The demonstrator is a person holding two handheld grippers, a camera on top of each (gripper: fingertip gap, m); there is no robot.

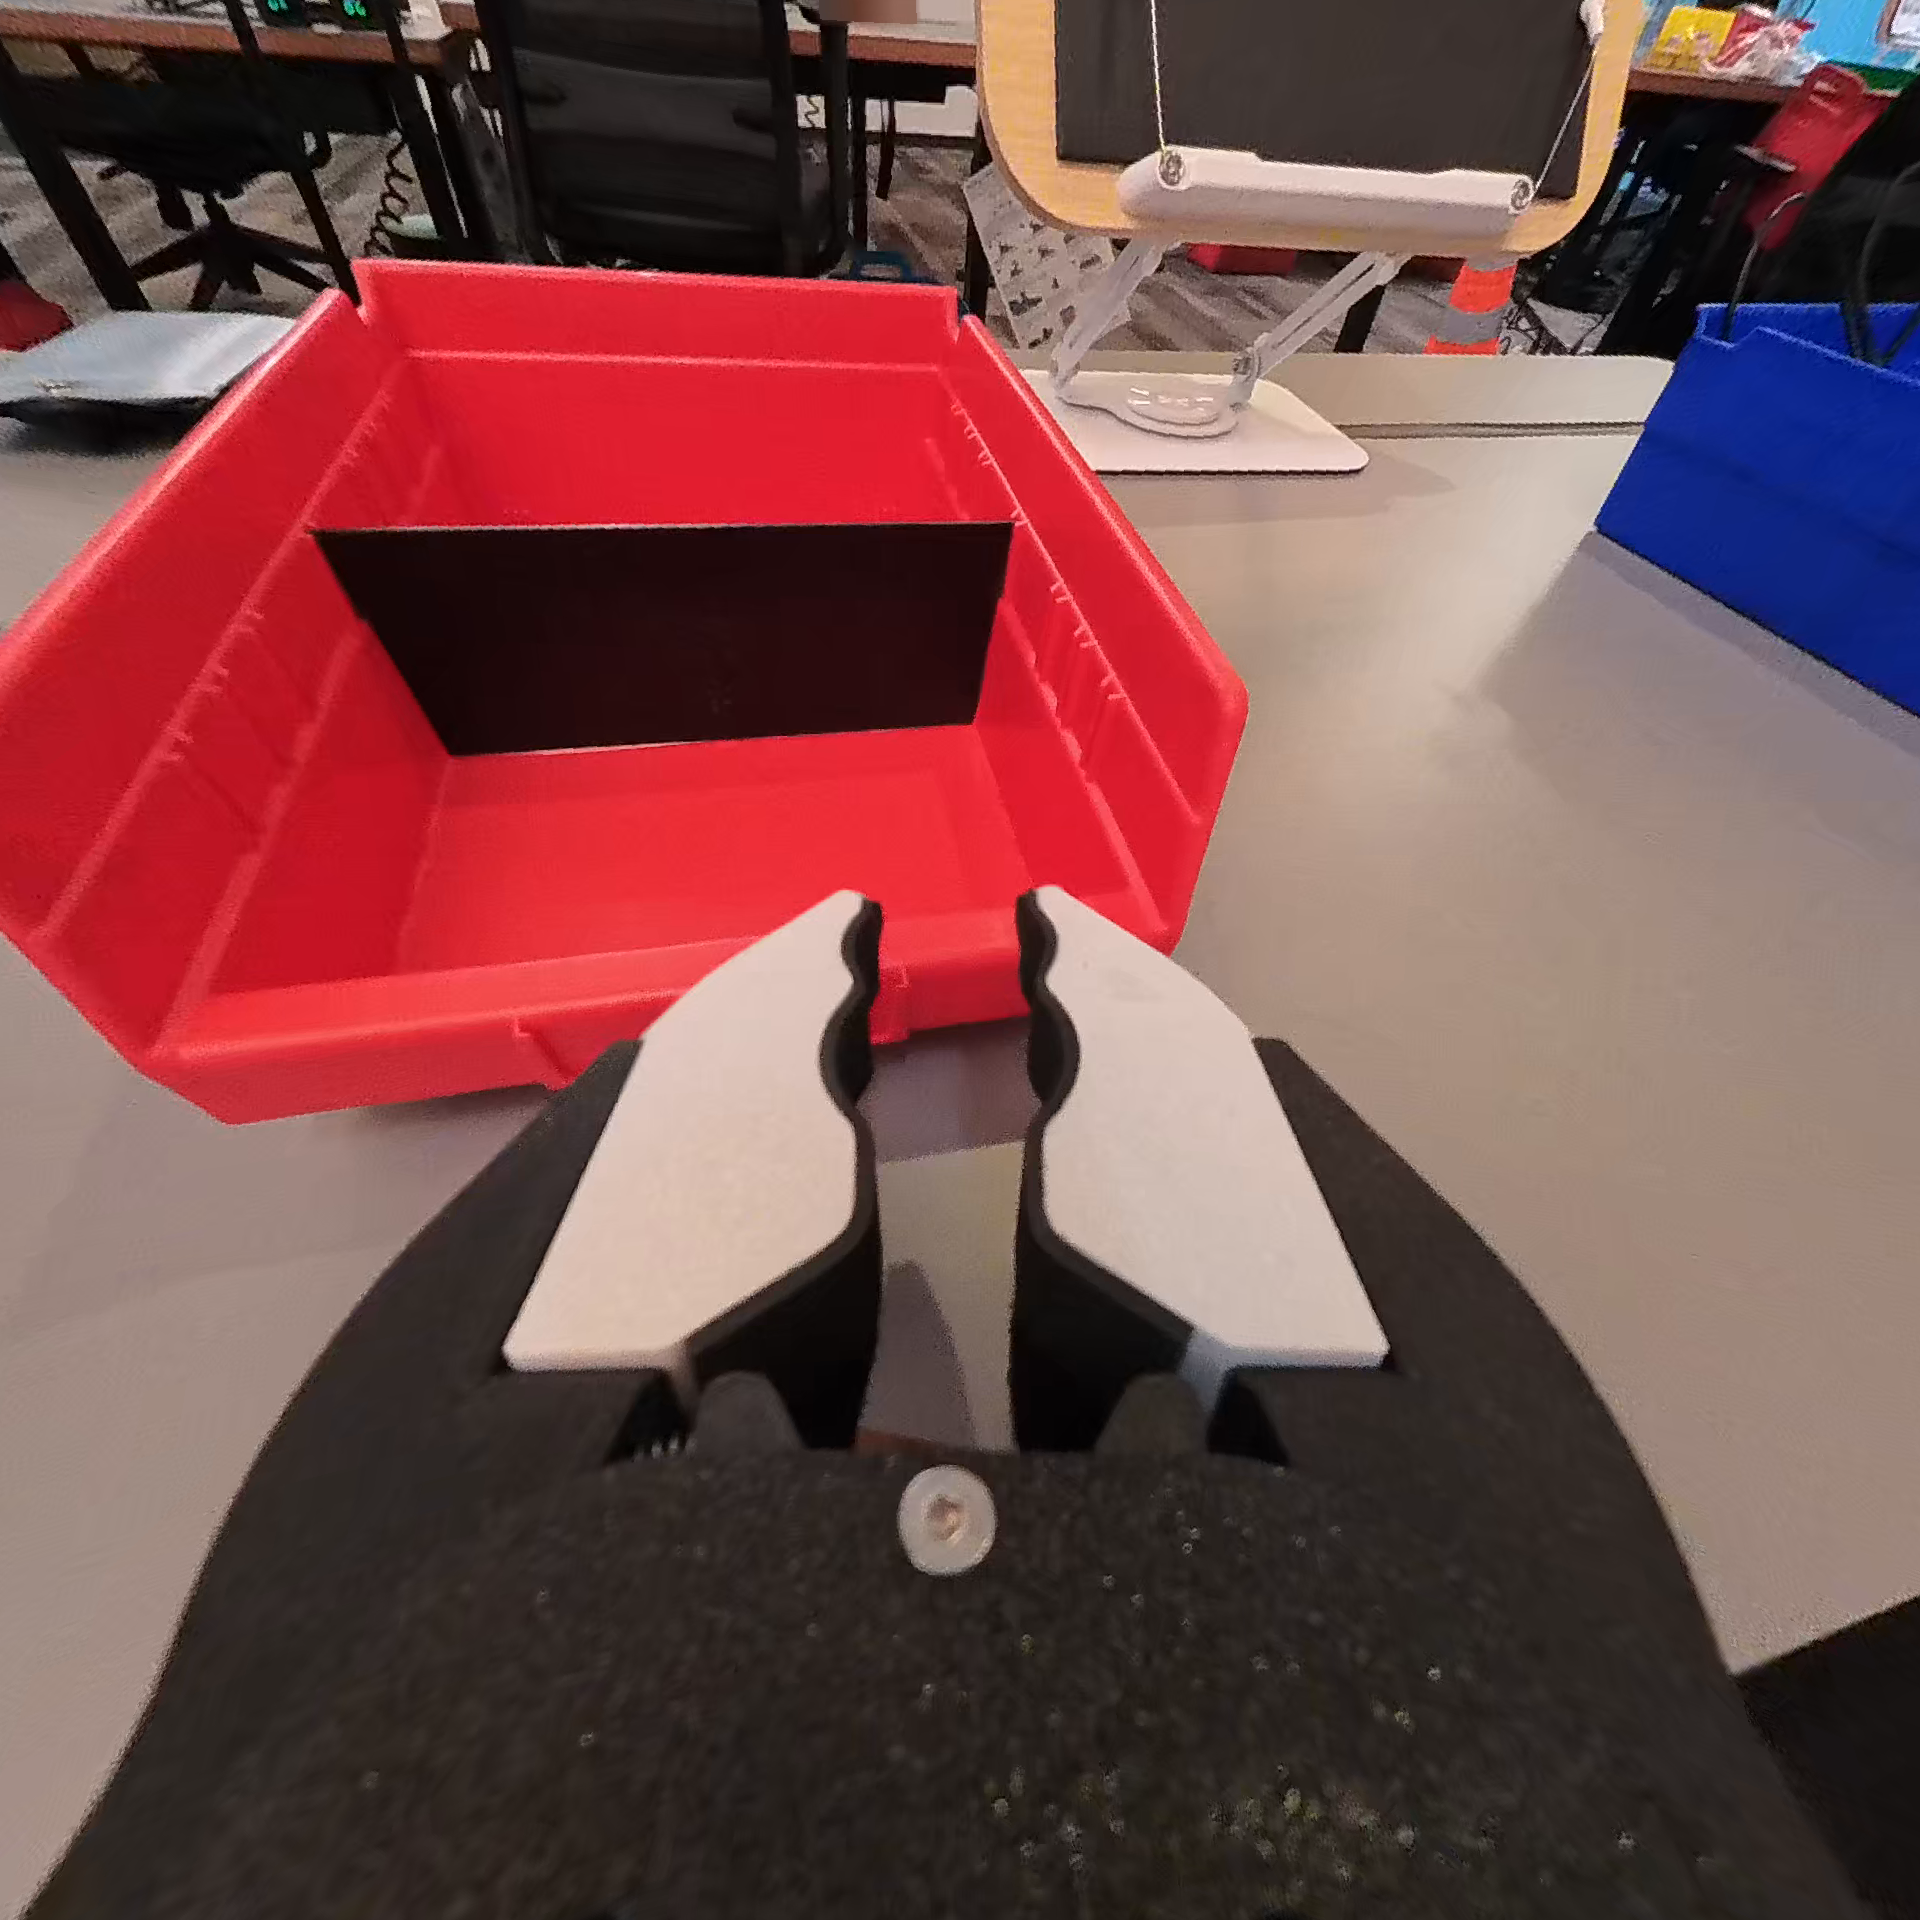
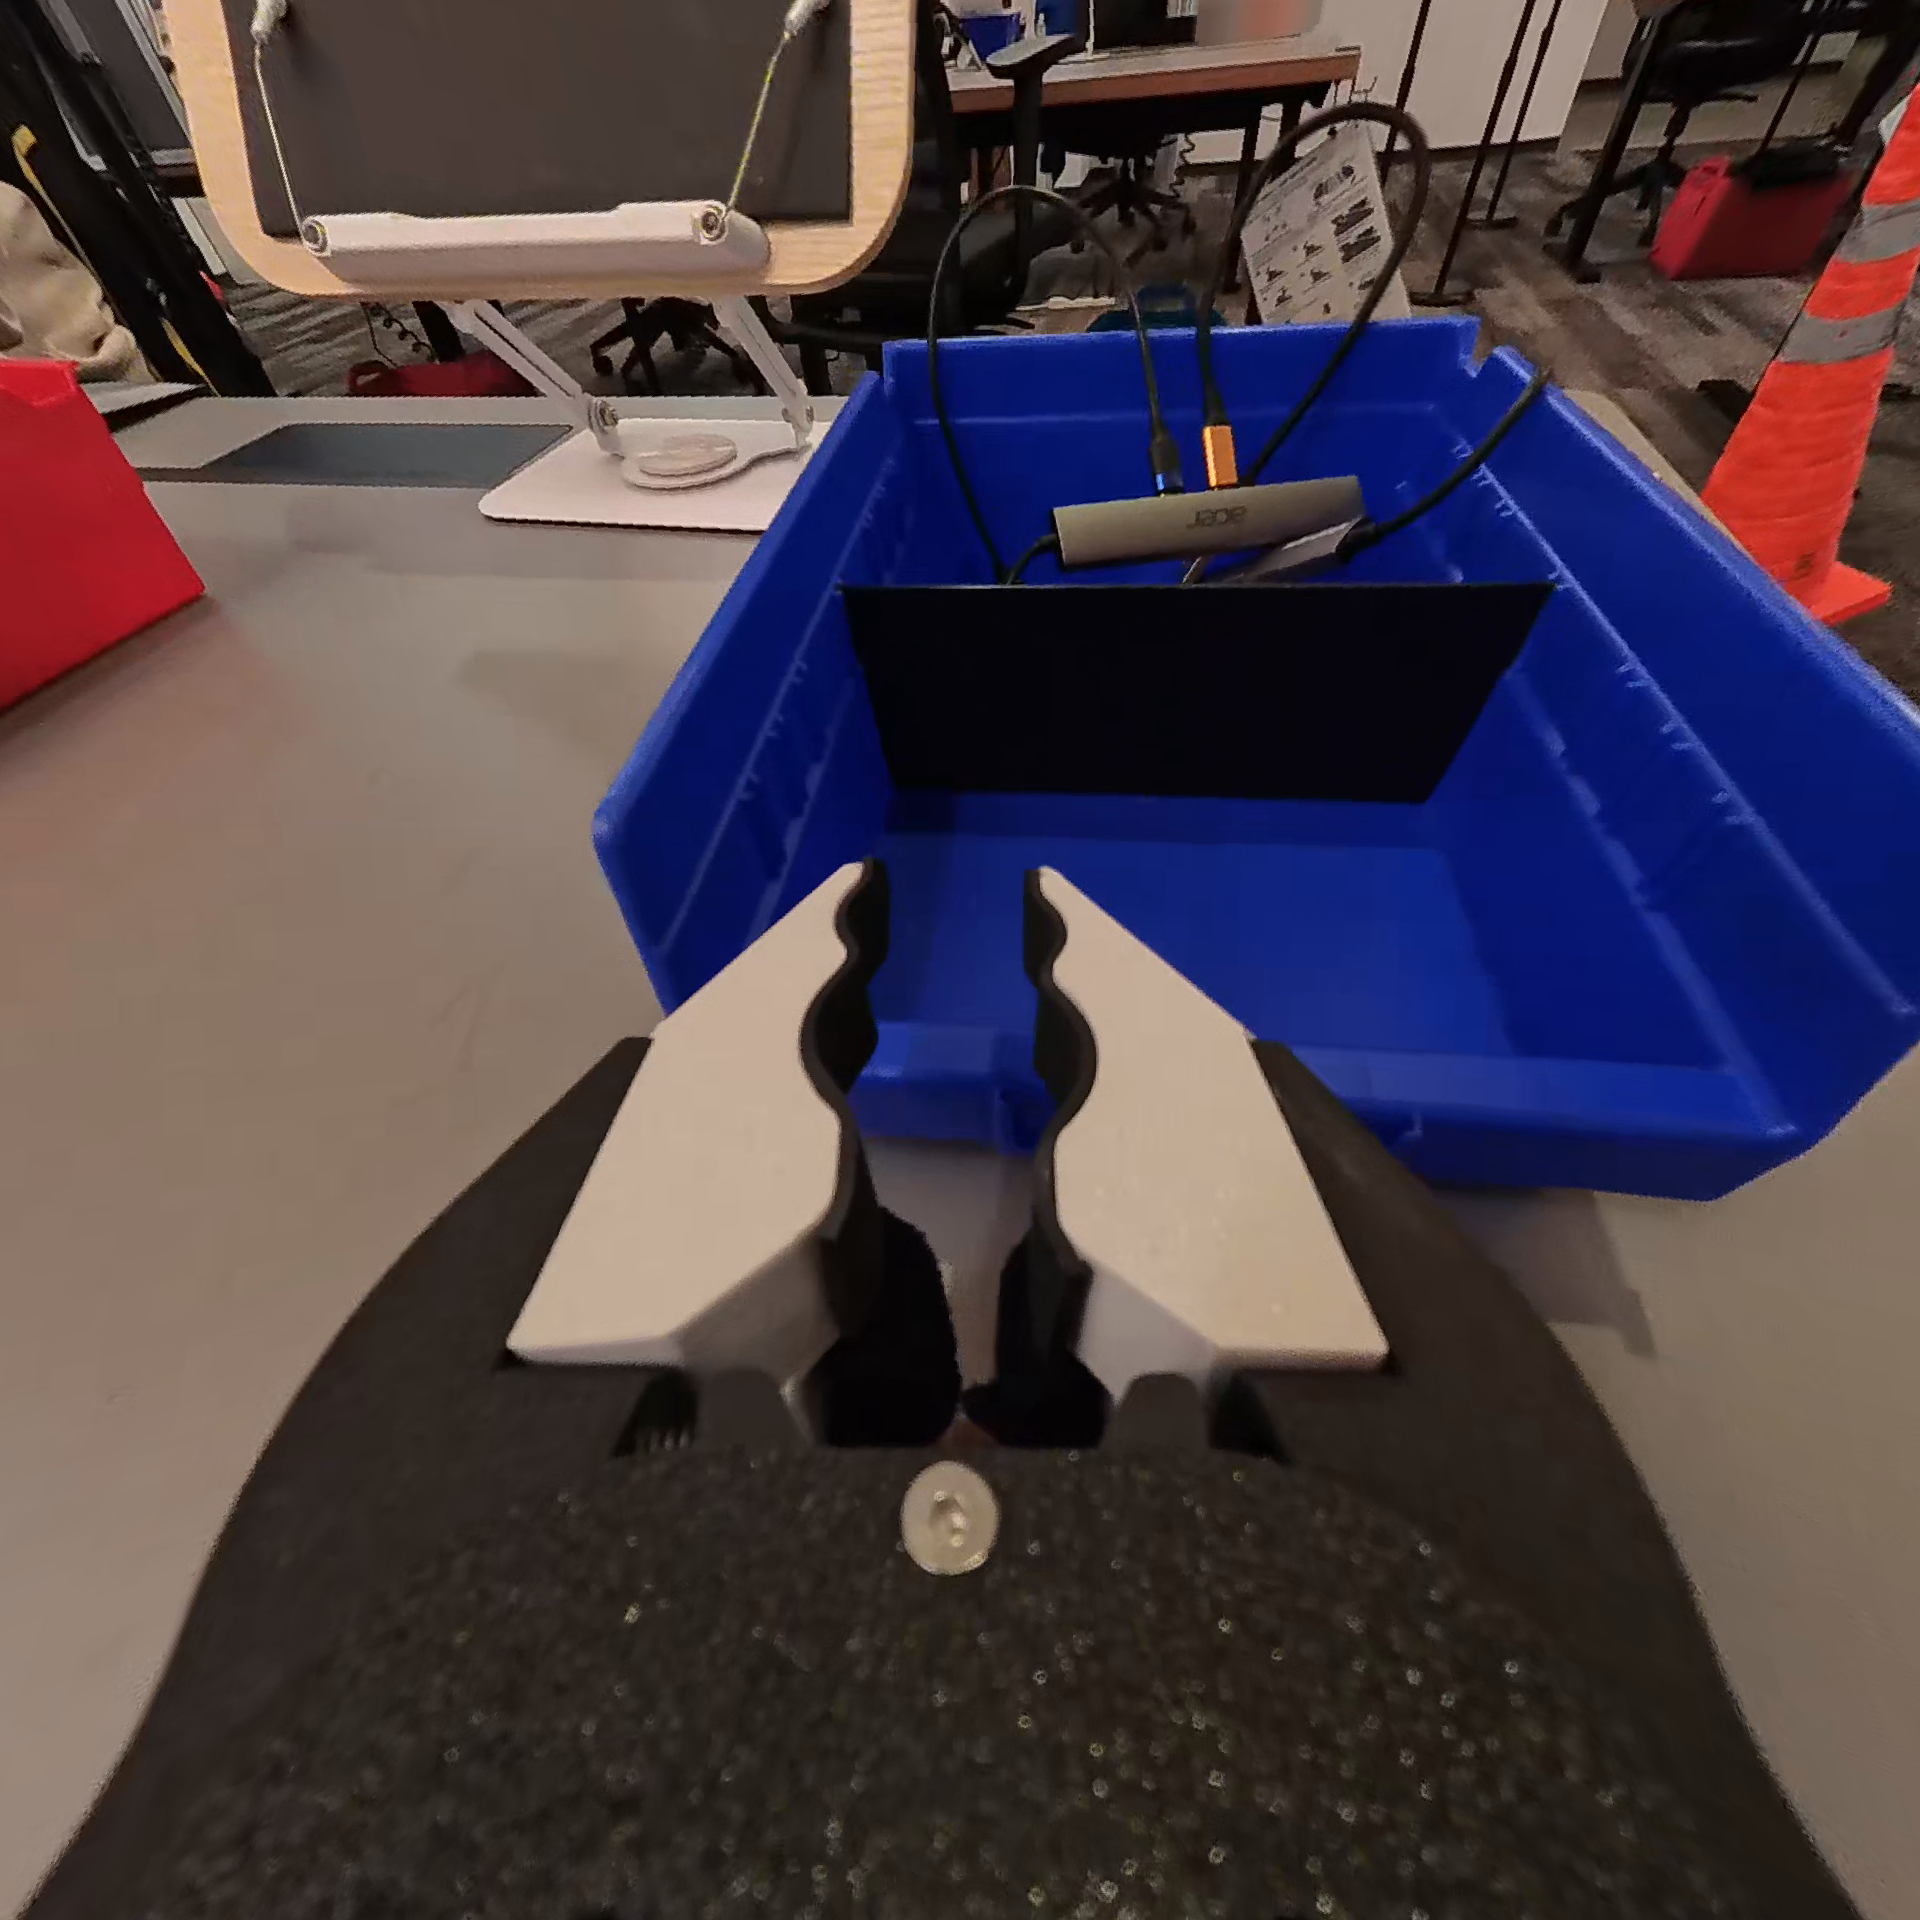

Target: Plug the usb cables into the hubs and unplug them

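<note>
Hovering released and empty, left gripper [image 1: 948, 906] at lower centre before the red bin [image 1: 623, 997]; right gripper [image 2: 954, 881], fingers parted, over the blue bin [image 2: 1558, 1132] front lip. Risking a snag on cables [image 2: 940, 343] and grey hub [image 2: 1210, 525] behind the black divider [image 2: 1174, 696], upper centre.

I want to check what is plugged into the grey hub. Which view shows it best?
The right wrist view: the grey hub lies in the blue bin's far compartment, behind the black divider, with cables plugged in. The left wrist view shows only a corner of that bin, not the hub.
</note>
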